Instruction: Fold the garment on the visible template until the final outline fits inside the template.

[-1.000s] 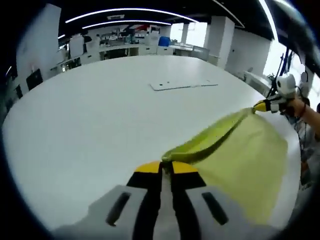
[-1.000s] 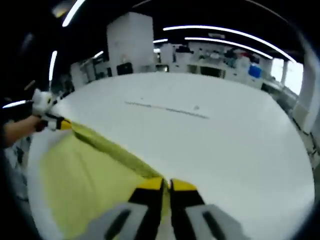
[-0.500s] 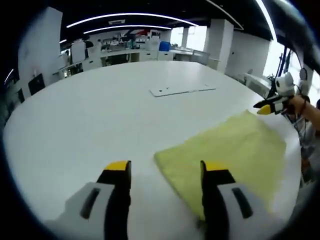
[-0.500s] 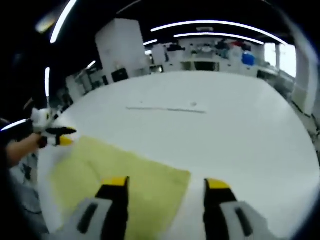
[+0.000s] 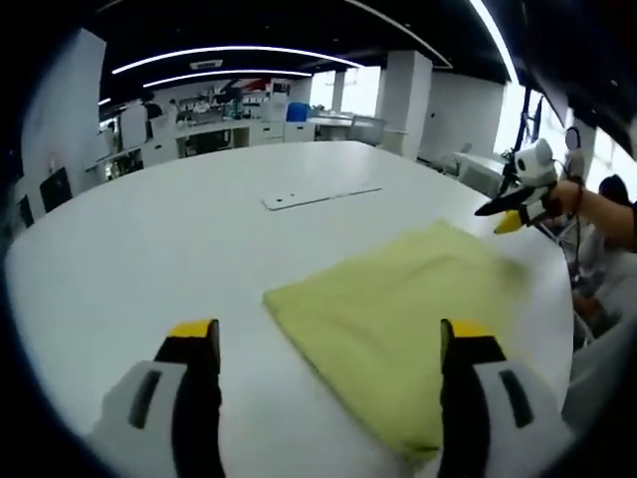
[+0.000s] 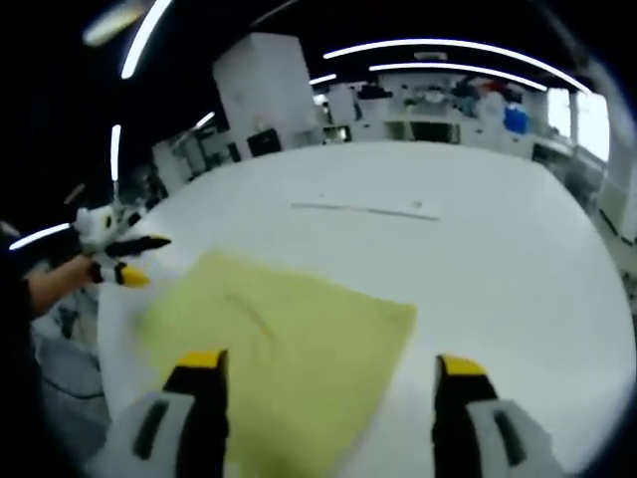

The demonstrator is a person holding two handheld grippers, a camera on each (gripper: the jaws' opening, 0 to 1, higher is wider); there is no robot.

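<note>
A yellow-green garment [image 5: 398, 314] lies flat and folded on the white table [image 5: 149, 249], its near corner between my jaws. My left gripper [image 5: 330, 337] stands open above it, holding nothing. In the right gripper view the same garment [image 6: 289, 334] spreads below my open right gripper [image 6: 330, 363]. A thin white flat sheet [image 5: 320, 195], possibly the template, lies farther out on the table, apart from the cloth; it also shows as the sheet [image 6: 368, 209]. A hand holds the right gripper [image 5: 506, 213] past the cloth's far corner. The left gripper [image 6: 127, 261] hovers at the cloth's left corner.
The round table edge [image 5: 557, 299] runs close behind the garment on the right. A person's arm [image 6: 55, 284] reaches in from the left. Desks and shelves [image 5: 229, 105] stand far behind the table under ceiling lights.
Both grippers were shut on the garment's raised edge a second ago. They have opened and let it go, the cloth has dropped flat, and both grippers have drawn back.
</note>
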